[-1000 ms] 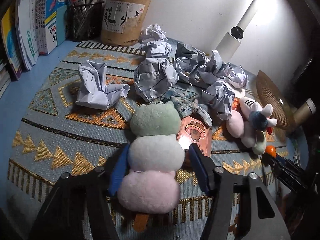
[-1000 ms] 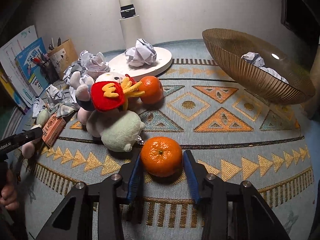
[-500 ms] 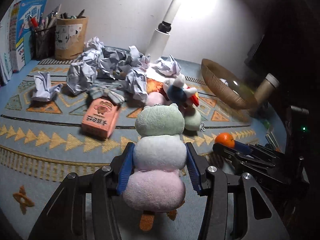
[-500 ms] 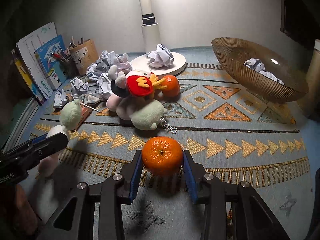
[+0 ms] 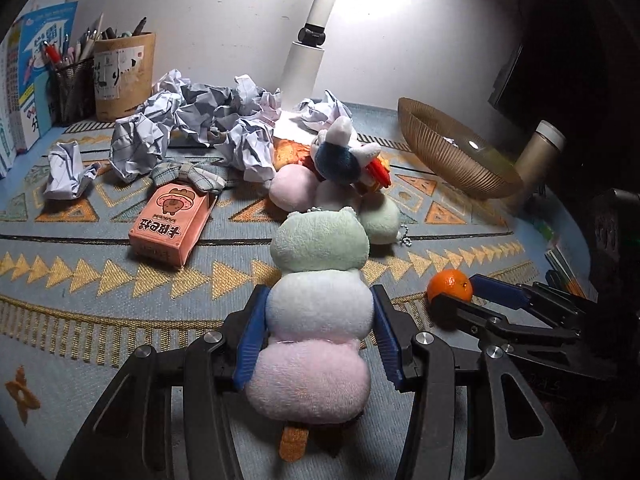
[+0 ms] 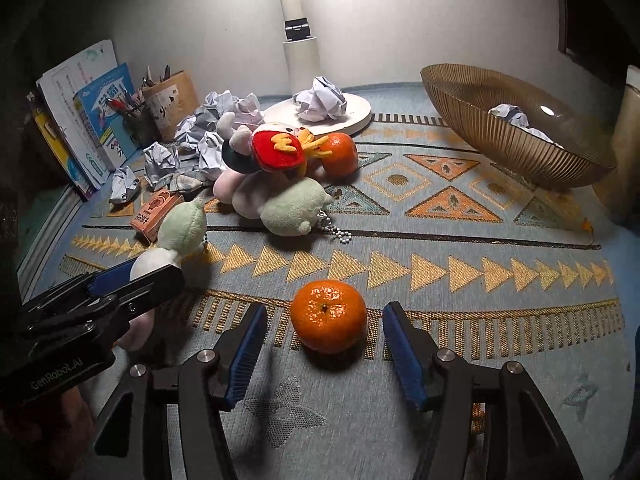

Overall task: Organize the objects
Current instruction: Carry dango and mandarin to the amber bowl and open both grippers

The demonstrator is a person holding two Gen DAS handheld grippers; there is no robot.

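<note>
Since half a second earlier, the right tool (image 6: 322, 344) had released the tangerine (image 6: 328, 316): its blue pads now stood wide of the fruit, which sat on the patterned mat (image 6: 460, 256) low in the centre of the right wrist frame. The left tool (image 5: 316, 324) remained clenched on the three-ball plush (image 5: 318, 308) at its white middle ball, filling the lower centre of the left wrist frame; whether the plush rested on the mat or hung just above it could not be told.

Farther up sat an orange carton (image 5: 172, 224), then a heap of other plush toys (image 6: 276, 184) with a second tangerine (image 6: 340, 154) touching it, and crumpled paper (image 5: 192, 120) beyond. A ribbed bowl (image 6: 480, 120) holding paper sat at upper right.

The step in hand looked like setting items down along the near edge. Next, the left tool probably needed to open, and both would reach for the heap.
</note>
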